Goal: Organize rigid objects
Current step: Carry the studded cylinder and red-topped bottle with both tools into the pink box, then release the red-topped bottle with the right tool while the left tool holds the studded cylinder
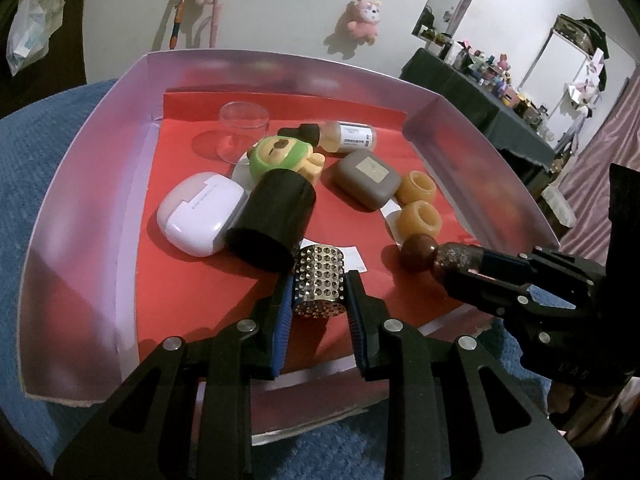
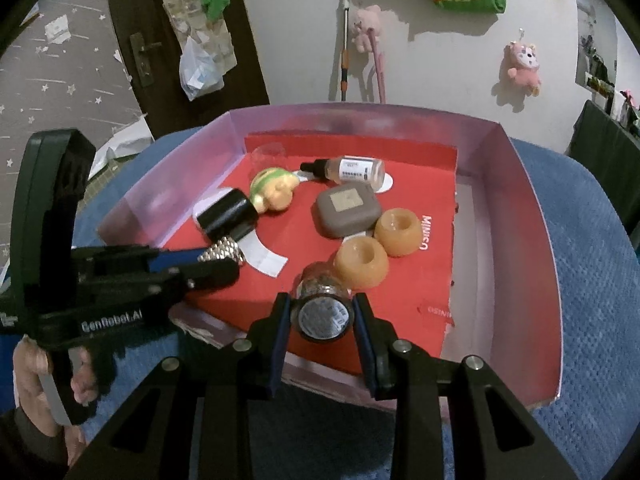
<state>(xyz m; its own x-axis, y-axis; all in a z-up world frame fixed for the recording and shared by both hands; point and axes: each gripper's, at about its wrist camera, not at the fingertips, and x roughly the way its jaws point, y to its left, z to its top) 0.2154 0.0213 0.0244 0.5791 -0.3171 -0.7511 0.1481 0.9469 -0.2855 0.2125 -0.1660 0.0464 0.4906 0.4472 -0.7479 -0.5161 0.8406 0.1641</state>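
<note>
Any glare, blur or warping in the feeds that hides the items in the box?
Left wrist: fisheye bends the box walls; the studded metal cylinder glints yet reads clearly. Right wrist: dim, hard shadows on the far wall, the clear cup nearly lost.

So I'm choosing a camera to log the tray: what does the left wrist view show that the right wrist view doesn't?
Only the left wrist view shows the white earbud case fully and the jar's round brown stopper. Only the right wrist view shows the jar's flat base, a hand and the door. Both show the tray, studded metal cylinder, brown case and two orange rings.
</note>
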